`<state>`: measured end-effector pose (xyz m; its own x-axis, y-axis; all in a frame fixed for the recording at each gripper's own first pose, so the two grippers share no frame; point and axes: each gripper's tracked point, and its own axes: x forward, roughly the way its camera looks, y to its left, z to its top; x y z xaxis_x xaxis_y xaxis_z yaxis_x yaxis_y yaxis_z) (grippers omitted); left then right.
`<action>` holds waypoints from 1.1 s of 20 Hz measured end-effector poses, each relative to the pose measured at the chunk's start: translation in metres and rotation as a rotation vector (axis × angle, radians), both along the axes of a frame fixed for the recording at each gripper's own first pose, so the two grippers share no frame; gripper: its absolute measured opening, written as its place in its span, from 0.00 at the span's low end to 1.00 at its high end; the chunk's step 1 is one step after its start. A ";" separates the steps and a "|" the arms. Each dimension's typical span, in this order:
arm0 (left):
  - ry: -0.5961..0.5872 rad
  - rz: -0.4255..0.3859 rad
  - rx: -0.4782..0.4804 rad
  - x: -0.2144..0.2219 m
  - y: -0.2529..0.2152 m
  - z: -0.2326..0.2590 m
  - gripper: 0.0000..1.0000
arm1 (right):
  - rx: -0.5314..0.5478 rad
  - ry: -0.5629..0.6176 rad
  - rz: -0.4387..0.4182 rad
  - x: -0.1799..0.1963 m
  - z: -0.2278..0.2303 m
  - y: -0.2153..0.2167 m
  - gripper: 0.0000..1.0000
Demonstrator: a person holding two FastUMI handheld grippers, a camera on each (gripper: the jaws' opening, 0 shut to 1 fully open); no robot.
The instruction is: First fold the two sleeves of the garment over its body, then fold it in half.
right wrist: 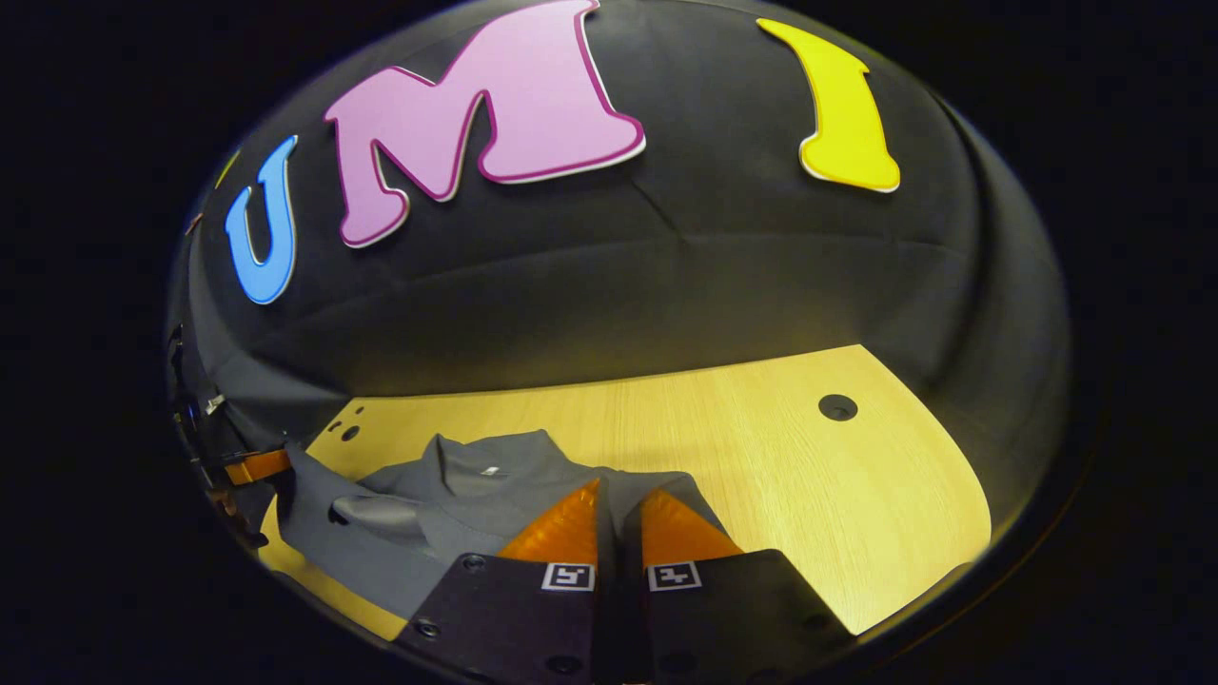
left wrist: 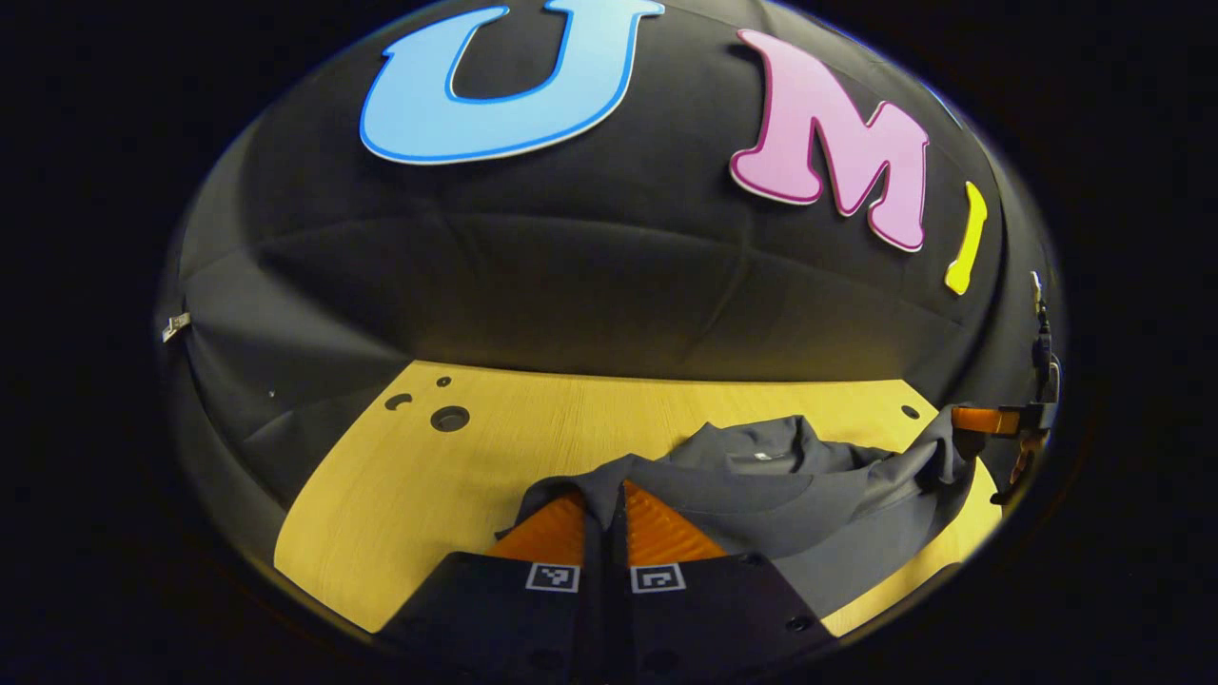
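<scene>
A dark grey garment (left wrist: 790, 495) lies on the wooden table, collar (left wrist: 761, 447) toward the far wall. My left gripper (left wrist: 604, 499) is shut on one near edge of the cloth, lifted a little off the table. In the right gripper view, my right gripper (right wrist: 618, 499) is shut on the other near edge of the garment (right wrist: 428, 514), and a sleeve (right wrist: 371, 514) lies folded over the body. Each gripper shows far off in the other's view, the right gripper (left wrist: 985, 420) and the left gripper (right wrist: 252, 466), both at the cloth's edge.
The light wooden table (left wrist: 428, 495) has round holes near its far corners (left wrist: 449, 418) (right wrist: 837, 407). Bare tabletop (right wrist: 809, 476) stretches to the right of the garment in the right gripper view. The booth's black cloth wall stands close behind the table.
</scene>
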<state>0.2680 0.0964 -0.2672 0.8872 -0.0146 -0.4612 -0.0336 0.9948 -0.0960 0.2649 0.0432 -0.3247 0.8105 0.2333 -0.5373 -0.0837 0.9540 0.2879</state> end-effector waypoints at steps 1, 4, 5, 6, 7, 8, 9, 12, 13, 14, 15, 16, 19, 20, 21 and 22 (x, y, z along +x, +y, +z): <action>0.010 0.003 0.005 0.005 0.000 -0.010 0.05 | 0.002 0.009 0.000 0.004 -0.008 0.003 0.05; 0.033 0.014 0.020 0.020 0.002 -0.030 0.05 | -0.024 0.024 0.007 0.014 -0.030 0.008 0.06; 0.039 0.019 0.022 0.024 0.002 -0.038 0.05 | -0.034 0.031 0.008 0.016 -0.039 0.009 0.06; 0.048 0.024 0.024 0.027 0.002 -0.045 0.05 | -0.042 0.043 0.010 0.017 -0.048 0.011 0.06; 0.056 0.030 0.028 0.030 0.003 -0.052 0.05 | -0.053 0.054 0.009 0.019 -0.058 0.011 0.06; 0.065 0.033 0.034 0.033 0.003 -0.059 0.06 | -0.066 0.062 0.006 0.020 -0.066 0.009 0.06; 0.075 0.035 0.043 0.036 0.003 -0.066 0.06 | -0.078 0.068 0.005 0.021 -0.072 0.010 0.06; 0.108 0.044 0.074 0.042 0.003 -0.085 0.05 | -0.100 0.087 0.002 0.023 -0.086 0.013 0.06; 0.116 0.045 0.082 0.042 0.002 -0.091 0.05 | -0.101 0.095 -0.002 0.023 -0.090 0.013 0.06; 0.126 0.048 0.090 0.043 0.002 -0.096 0.05 | -0.098 0.102 -0.006 0.023 -0.091 0.014 0.07; 0.139 0.048 0.096 0.042 0.003 -0.101 0.05 | -0.098 0.109 -0.013 0.023 -0.093 0.014 0.08; 0.144 0.052 0.099 0.041 0.003 -0.103 0.07 | -0.095 0.113 -0.017 0.023 -0.094 0.014 0.11; 0.136 0.063 0.083 0.040 0.001 -0.101 0.12 | -0.103 0.115 -0.011 0.023 -0.095 0.014 0.17; 0.138 0.060 0.076 0.040 0.001 -0.101 0.14 | -0.107 0.120 -0.008 0.020 -0.095 0.013 0.16; 0.142 0.057 0.074 0.038 0.000 -0.101 0.16 | -0.104 0.130 -0.008 0.019 -0.096 0.013 0.18; 0.148 0.052 0.075 0.037 -0.002 -0.101 0.20 | -0.101 0.139 -0.013 0.017 -0.095 0.012 0.21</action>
<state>0.3047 0.0943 -0.3680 0.8083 0.0693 -0.5847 -0.0938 0.9955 -0.0117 0.2816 0.0551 -0.4198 0.7294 0.1623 -0.6645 -0.0370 0.9794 0.1987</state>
